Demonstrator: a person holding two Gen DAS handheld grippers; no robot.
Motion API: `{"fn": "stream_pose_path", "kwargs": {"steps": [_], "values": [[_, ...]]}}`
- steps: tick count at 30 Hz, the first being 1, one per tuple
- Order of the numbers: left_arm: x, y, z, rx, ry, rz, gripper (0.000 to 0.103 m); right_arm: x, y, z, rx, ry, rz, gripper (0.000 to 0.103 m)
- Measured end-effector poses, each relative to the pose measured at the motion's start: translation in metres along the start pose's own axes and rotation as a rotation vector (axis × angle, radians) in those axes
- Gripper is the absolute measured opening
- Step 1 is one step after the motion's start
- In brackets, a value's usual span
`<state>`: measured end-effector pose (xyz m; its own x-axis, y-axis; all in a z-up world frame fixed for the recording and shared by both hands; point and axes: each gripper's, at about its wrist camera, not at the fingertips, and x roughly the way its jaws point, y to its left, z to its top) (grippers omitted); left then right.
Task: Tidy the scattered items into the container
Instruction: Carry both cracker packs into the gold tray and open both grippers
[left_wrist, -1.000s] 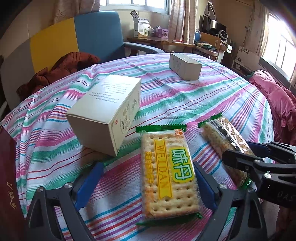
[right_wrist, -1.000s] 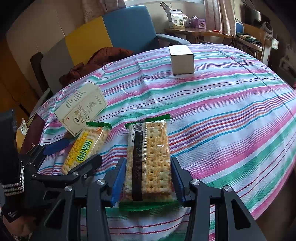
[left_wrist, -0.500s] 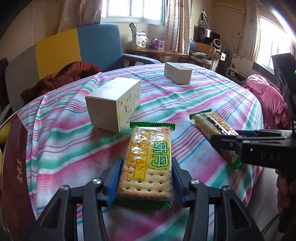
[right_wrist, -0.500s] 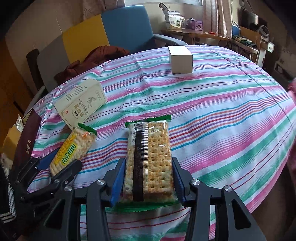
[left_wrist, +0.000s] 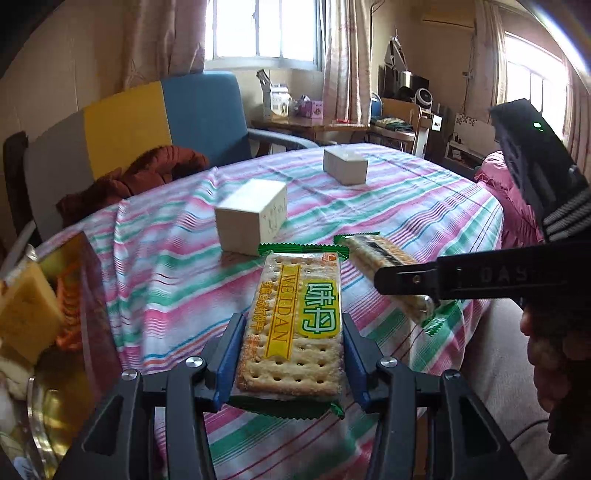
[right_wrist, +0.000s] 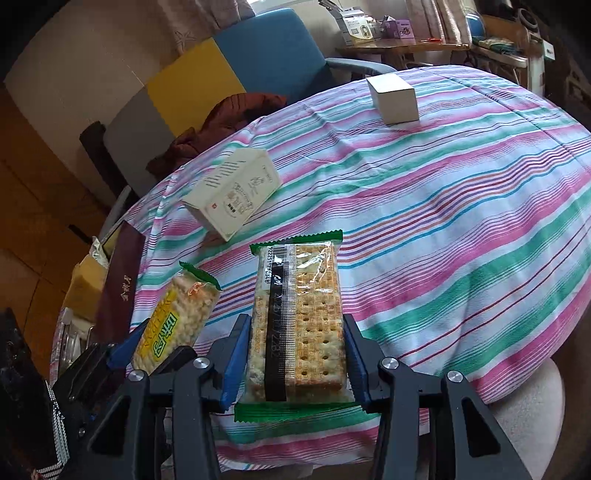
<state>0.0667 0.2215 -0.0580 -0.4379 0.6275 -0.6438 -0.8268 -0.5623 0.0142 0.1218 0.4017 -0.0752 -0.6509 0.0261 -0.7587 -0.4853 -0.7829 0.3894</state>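
We grip a cracker packet in each gripper, left (left_wrist: 291, 365) and right (right_wrist: 293, 369), lifted clear; two cartons (right_wrist: 232, 195) remain on the striped tablecloth (right_wrist: 461, 221), nothing binned yet.

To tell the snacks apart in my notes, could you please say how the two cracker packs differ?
The left gripper's pack shows its yellow-green label side; the right gripper's pack shows its barcode and dark seam. Each is clamped in a different gripper. Both are green-edged packs of similar size, lifted off the striped tablecloth.
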Motion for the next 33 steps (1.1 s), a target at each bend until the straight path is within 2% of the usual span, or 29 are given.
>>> {"fn": "stream_pose_path", "kwargs": {"steps": [4, 11, 19, 27, 33], "values": [[-0.024, 0.019, -0.001, -0.048, -0.028, 0.04, 0.05, -0.004, 0.026, 0.0, -0.018, 0.009, 0.064, 0.048], [-0.054, 0.071, -0.012, -0.191, -0.028, 0.129, 0.05, -0.007, 0.09, 0.001, -0.133, 0.025, 0.172, 0.048], [-0.083, 0.127, -0.038, -0.325, -0.017, 0.247, 0.05, 0.009, 0.152, -0.011, -0.243, 0.108, 0.266, 0.048], [-0.097, 0.19, -0.066, -0.464, 0.026, 0.378, 0.05, 0.027, 0.224, -0.03, -0.362, 0.194, 0.36, 0.048], [-0.101, 0.233, -0.078, -0.518, 0.081, 0.461, 0.051, 0.056, 0.268, -0.034, -0.387, 0.252, 0.377, 0.048]]}}
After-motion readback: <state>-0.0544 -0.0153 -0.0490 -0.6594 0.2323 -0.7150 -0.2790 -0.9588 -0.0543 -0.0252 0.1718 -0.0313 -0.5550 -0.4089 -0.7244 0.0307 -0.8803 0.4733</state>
